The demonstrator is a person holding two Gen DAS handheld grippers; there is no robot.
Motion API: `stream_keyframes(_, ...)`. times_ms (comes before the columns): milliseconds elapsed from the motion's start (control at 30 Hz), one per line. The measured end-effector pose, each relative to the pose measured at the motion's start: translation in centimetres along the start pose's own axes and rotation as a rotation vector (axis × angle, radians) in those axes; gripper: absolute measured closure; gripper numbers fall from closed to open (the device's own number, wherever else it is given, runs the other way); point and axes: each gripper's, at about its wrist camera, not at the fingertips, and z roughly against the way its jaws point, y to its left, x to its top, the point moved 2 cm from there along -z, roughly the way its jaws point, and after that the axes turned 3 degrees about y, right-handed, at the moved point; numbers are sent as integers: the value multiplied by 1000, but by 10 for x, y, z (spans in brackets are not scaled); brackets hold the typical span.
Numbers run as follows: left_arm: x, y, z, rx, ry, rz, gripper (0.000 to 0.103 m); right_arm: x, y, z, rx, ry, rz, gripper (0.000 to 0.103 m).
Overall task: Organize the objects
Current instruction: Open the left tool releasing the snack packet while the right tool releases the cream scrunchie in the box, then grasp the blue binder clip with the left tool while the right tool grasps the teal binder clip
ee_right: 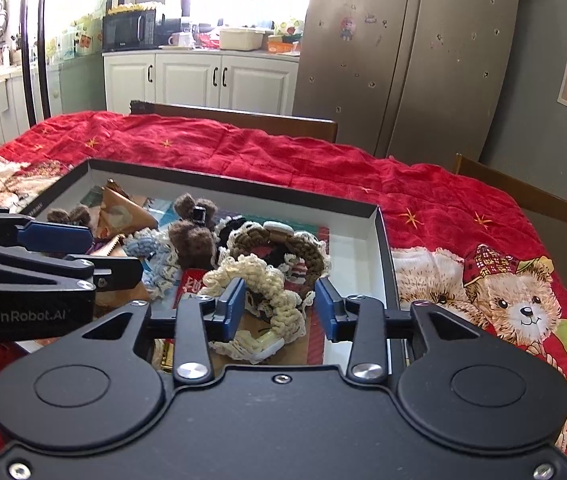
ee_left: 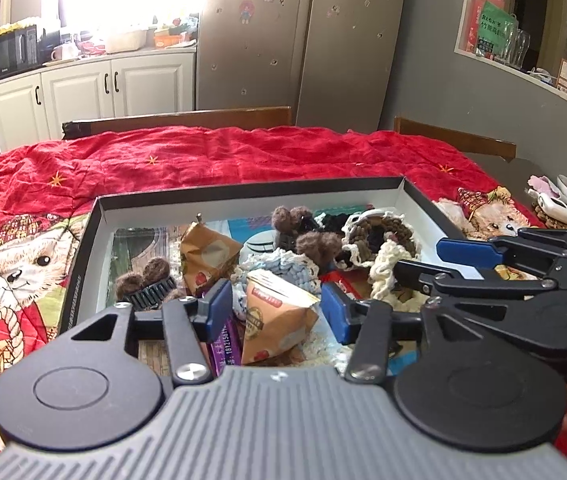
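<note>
A shallow black box (ee_left: pixel 243 191) with white inner walls lies on the red bear tablecloth and holds a heap of small things. In the left wrist view my left gripper (ee_left: pixel 277 312) is open, its fingers on either side of a tan triangular snack packet (ee_left: pixel 273 320). A second packet (ee_left: pixel 207 256), brown fuzzy hair clips (ee_left: pixel 145 280) and crocheted scrunchies (ee_left: pixel 387 256) lie in the box. In the right wrist view my right gripper (ee_right: pixel 279 306) is open around a cream crocheted scrunchie (ee_right: pixel 267 292), above the box (ee_right: pixel 383 240). Each gripper shows at the edge of the other's view.
The red tablecloth (ee_left: pixel 203 152) covers the table beyond the box. Wooden chair backs (ee_left: pixel 179 118) stand at the far edge. Small items (ee_left: pixel 555 208) lie at the table's right end. A fridge and white cabinets stand behind.
</note>
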Motion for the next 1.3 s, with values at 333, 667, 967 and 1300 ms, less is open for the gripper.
stream_keyframes(333, 5, -4, 18, -2, -32, -16, 34, 3, -1, 21, 15, -40, -1, 61)
stream_keyframes(667, 9, -8, 45, -6, -74, -46, 30, 5, 1, 47, 24, -77, 11, 60)
stream_keyframes(967, 1, -9, 74, -25, -94, -101, 26, 0, 2, 80, 47, -116, 30, 58)
stream_keyframes(1300, -27, -5, 94, -92, -61, -154, 25, -32, 6, 113, 112, -126, 50, 58)
